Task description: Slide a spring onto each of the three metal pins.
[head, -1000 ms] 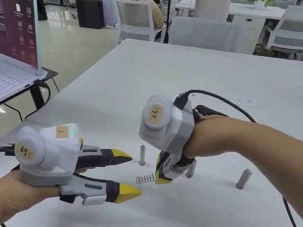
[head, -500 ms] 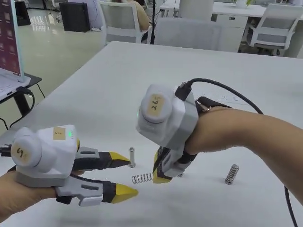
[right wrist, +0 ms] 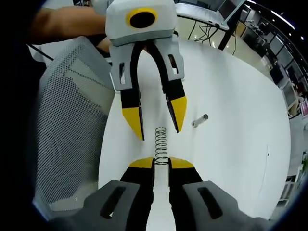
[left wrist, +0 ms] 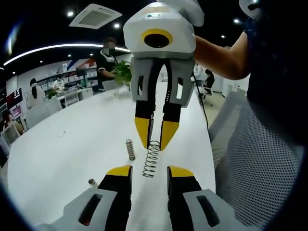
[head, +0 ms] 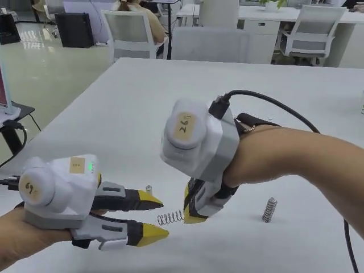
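A loose spring (head: 170, 218) lies nearly level just above the white table (head: 131, 114). My right gripper (head: 190, 215) is shut on one end of it. The spring (right wrist: 160, 142) runs forward from the right gripper (right wrist: 161, 162) toward my left gripper (right wrist: 156, 118), which stands open. In the left gripper view, the spring (left wrist: 151, 159) has its free end just ahead of the left gripper (left wrist: 150, 172). A bare metal pin (head: 149, 189) stands just behind the left jaws. Another spring (head: 269, 209) stands upright on a pin to the right.
The bare pin (left wrist: 91, 183) and the upright spring (left wrist: 129, 149) stand left of the held spring in the left gripper view. A black cable (head: 273, 108) runs from the right gripper. Chairs (head: 133, 34) and desks stand beyond the table's far edge.
The head camera has shifted. My left gripper has come closer, so the spring's free end now sits at its open jaws. The right gripper keeps hold of the spring.
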{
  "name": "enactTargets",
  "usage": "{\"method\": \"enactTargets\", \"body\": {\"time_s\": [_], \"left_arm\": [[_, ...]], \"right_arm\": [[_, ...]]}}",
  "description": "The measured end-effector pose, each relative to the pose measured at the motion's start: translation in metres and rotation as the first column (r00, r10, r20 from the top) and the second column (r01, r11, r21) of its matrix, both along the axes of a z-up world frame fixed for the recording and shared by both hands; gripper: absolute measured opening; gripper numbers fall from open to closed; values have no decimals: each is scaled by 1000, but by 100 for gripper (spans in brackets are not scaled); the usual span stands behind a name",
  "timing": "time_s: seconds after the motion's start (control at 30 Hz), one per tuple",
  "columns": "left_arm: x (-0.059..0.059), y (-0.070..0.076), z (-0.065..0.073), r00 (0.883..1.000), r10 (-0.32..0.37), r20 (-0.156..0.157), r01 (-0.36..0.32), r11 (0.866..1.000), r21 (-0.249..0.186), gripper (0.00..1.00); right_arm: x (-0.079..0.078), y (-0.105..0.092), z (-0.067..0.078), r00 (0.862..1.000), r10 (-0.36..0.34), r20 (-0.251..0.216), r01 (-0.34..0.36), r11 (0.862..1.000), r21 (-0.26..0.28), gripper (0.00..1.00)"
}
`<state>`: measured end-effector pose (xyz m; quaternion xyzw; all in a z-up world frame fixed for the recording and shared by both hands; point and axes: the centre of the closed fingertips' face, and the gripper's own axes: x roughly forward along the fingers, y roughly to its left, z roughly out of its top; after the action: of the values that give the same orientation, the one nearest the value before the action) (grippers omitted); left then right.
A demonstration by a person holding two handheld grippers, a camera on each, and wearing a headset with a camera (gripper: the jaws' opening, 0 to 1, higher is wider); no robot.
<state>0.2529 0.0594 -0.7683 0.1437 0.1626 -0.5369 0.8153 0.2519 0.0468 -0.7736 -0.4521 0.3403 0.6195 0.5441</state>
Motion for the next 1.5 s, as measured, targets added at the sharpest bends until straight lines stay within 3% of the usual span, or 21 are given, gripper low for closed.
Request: {"method": "enactTargets", "body": {"time_s": [0.27, 0.7, 0.9, 1.5], "left_arm": [[1, -11, 0, 999, -41, 18, 40, 999, 11, 17], [-1, -14, -2, 996, -71, 60, 69, 997, 40, 3], [-2, -16, -2, 995, -76, 68, 73, 996, 47, 3], [-4, -18, -2, 995, -78, 68, 75, 996, 42, 2]], "right_arm": [[0, -7, 4, 1000, -8, 6, 8, 1000, -10, 8], [-3, -9, 5, 1000, -2, 7, 2, 1000, -23, 8], [-4, -8, 7, 1000, 4, 13, -4, 1000, -24, 8], [-12, 11, 27, 998, 47, 37, -48, 998, 45, 8]]}}
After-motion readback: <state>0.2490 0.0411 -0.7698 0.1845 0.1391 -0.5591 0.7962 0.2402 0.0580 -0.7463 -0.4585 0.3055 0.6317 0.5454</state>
